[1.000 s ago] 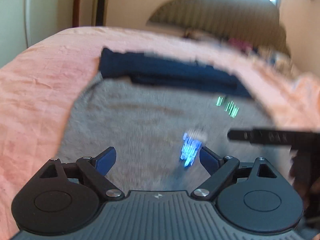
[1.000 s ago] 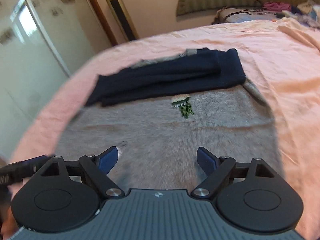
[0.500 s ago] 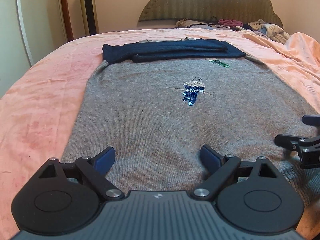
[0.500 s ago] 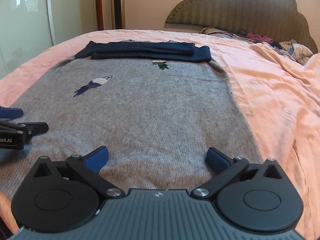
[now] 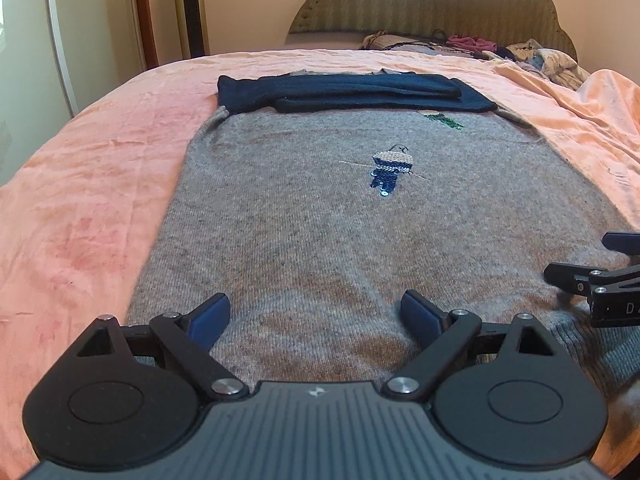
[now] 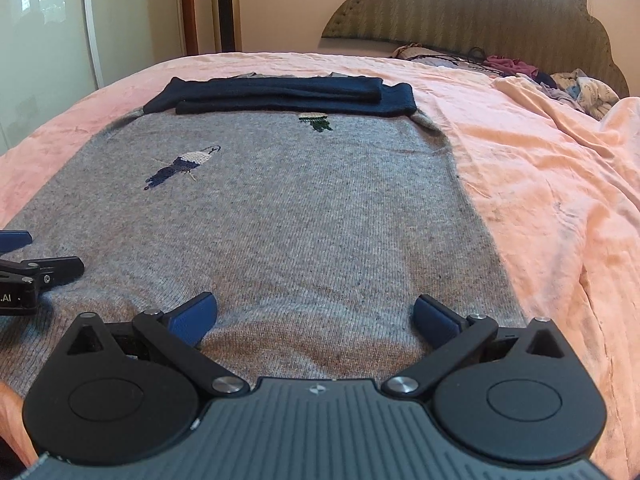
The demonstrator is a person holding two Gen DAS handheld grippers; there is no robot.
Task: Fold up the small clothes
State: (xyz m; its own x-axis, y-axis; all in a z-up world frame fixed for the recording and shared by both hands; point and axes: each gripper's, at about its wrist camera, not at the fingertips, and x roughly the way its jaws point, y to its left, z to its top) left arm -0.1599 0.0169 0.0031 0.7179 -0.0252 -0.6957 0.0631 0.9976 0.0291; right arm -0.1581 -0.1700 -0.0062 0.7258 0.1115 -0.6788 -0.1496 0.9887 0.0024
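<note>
both grippers low at the sweater's near hem

since a second ago both cameras have dropped from a tilted, blurred look to a low, steady one at the hem. left gripper (image 5: pixel 316 316) and right gripper (image 6: pixel 316 314) hover with jaws wide apart, holding nothing. grey sweater (image 5: pixel 320 232) lies flat on the pink bedspread (image 5: pixel 88 184), navy sleeves (image 5: pixel 352 94) folded across its far end. risk: pinching only the top knit layer, or uneven lifts, would skew the fold.

The sweater (image 5: pixel 320 240) lies flat on the bed (image 5: pixel 80 200); its folded sleeves (image 5: pixel 352 92) lie across its far end.
</note>
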